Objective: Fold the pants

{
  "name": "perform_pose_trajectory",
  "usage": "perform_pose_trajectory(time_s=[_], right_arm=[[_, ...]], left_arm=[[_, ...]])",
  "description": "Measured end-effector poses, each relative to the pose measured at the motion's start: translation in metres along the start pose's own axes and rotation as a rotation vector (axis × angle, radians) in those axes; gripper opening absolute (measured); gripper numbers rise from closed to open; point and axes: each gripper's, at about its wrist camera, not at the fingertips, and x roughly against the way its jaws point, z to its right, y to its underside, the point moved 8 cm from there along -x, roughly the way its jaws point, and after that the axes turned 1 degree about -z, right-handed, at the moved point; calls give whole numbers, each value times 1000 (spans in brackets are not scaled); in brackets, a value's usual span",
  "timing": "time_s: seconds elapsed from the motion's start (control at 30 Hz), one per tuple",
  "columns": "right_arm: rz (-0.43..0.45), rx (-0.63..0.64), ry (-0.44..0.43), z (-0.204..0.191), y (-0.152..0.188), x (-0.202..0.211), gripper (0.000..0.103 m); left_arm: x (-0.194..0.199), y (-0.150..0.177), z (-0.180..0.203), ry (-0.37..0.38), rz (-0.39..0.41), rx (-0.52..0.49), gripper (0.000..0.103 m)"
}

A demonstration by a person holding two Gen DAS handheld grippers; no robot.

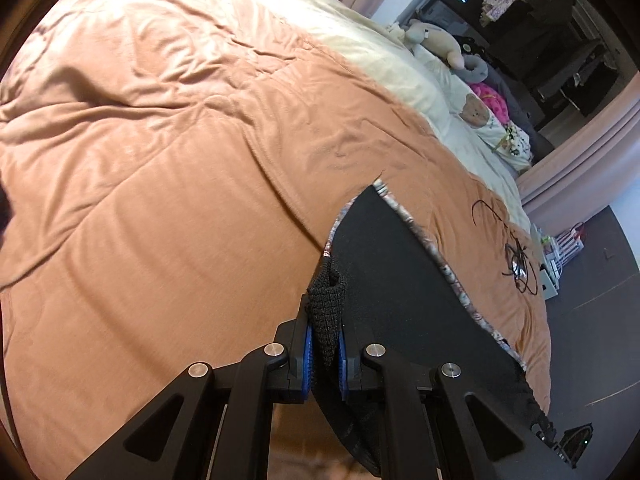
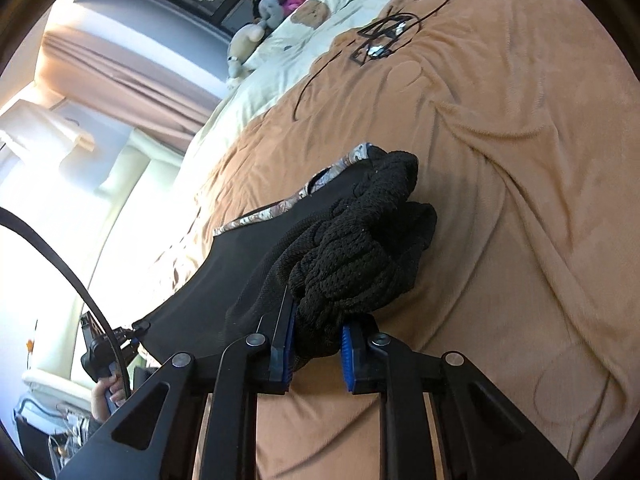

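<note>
The black pants (image 1: pixel 400 280) with a patterned trim hang stretched between my two grippers, lifted partly off the orange blanket (image 1: pixel 180 160). My left gripper (image 1: pixel 325 354) is shut on a pinched fold of their black mesh fabric. In the right wrist view the pants (image 2: pixel 248 264) run off to the lower left. There, my right gripper (image 2: pixel 316 356) is shut on a thick bunched wad of the same mesh. At the far end a hand (image 2: pixel 106 396) holds the left gripper (image 2: pixel 132 330) at the pants' corner.
A tangle of black cord and straps (image 2: pixel 384 36) lies on the blanket (image 2: pixel 520 160) beyond the pants. Stuffed toys (image 1: pixel 436 40) and a cream bear-print cover (image 1: pixel 472 112) sit at the bed's head. Dark floor (image 1: pixel 592 300) borders the bed.
</note>
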Motion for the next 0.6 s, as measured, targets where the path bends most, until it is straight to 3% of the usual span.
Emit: perform_pose_trajectory(time_s=[0.6], right_arm=[[-109, 131, -27, -22, 43, 43, 15]], left_arm=[[114, 96, -61, 19, 38, 88, 10]])
